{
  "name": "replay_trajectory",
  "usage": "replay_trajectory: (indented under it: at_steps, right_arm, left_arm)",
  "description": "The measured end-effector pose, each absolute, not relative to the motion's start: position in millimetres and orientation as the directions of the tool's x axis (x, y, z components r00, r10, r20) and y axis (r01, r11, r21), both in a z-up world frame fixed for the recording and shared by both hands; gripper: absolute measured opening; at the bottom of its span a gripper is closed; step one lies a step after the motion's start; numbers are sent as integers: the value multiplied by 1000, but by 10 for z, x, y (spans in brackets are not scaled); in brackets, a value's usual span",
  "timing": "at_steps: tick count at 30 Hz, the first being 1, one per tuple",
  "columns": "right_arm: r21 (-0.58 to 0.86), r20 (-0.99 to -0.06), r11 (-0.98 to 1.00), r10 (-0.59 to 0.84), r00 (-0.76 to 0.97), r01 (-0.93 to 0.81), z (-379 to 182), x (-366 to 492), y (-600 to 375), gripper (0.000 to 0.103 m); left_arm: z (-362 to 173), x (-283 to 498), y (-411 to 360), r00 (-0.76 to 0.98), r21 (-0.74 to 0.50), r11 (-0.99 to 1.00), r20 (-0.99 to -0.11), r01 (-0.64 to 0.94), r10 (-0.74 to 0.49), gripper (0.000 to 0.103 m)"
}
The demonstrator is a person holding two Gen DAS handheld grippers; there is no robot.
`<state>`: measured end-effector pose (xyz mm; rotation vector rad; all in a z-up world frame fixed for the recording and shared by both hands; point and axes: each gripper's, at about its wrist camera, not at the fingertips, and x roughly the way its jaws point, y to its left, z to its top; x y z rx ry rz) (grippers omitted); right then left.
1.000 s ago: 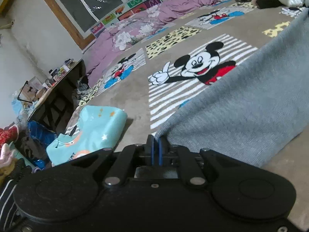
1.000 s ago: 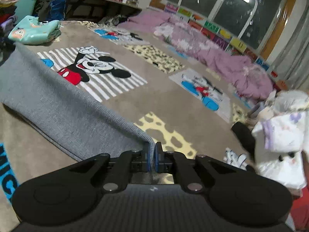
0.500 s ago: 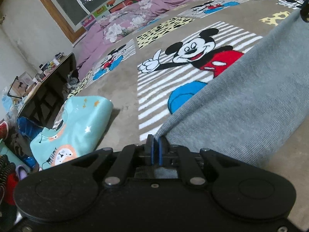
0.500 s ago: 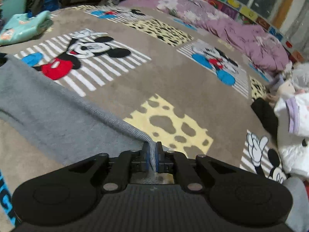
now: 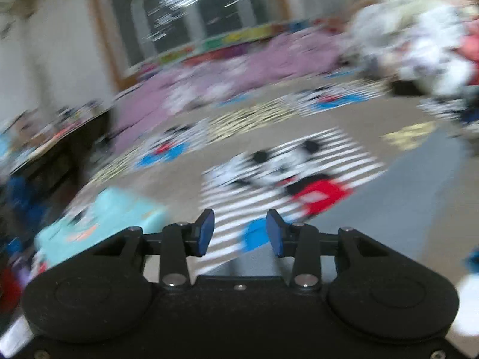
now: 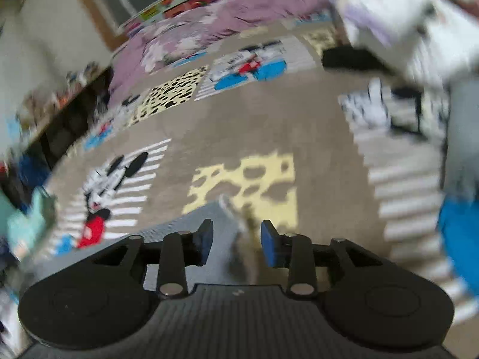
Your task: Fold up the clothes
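The grey knit garment [image 5: 419, 197] lies on the cartoon-print carpet, to the right of and below my left gripper [image 5: 240, 231], which is open and empty, its blue pads apart. In the right wrist view the garment's corner [image 6: 227, 209] lies just ahead of and under my right gripper [image 6: 236, 240], which is also open with nothing between its pads. Both views are blurred by motion.
A folded light-blue garment [image 5: 98, 218] lies on the carpet [image 5: 185, 185] at the left. A purple blanket [image 5: 239, 71] runs along the far wall under the window. A pile of white clothes [image 5: 419, 39] sits at the right. A dark low table [image 6: 69, 113] stands at the left.
Both grippers have opened and let go of the grey garment, which now lies on the carpet. Both grippers have lifted and swung, blurring the views.
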<state>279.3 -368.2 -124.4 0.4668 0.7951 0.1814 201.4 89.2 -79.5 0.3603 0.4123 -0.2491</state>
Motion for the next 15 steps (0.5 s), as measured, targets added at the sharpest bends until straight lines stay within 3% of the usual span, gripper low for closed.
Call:
replay_trajectory:
  at_steps: [4, 8, 10, 12, 15]
  right_arm:
    - [514, -652, 854, 332, 682, 75, -1449, 2734, -3618, 37]
    - [560, -634, 822, 344, 693, 104, -1590, 2686, -3572, 39]
    - [546, -626, 834, 338, 703, 85, -1588, 2694, -3520, 26]
    - [536, -599, 842, 333, 728, 56, -1493, 2654, -3487, 19]
    - [520, -557, 854, 326, 764, 14, -1351, 2594, -3437, 18]
  left_arm:
    - [-949, 1850, 392, 826, 354, 797, -480, 490, -295, 40]
    - [-1155, 1761, 55, 776, 415, 698, -538, 583, -328, 41]
    - [-1240, 1762, -36, 785, 455, 682, -546, 572, -294, 40]
    - [-1320, 1793, -78, 795, 488, 674, -550, 554, -256, 17]
    - [-1382, 1771, -56, 797, 524, 641, -551, 561, -248, 13]
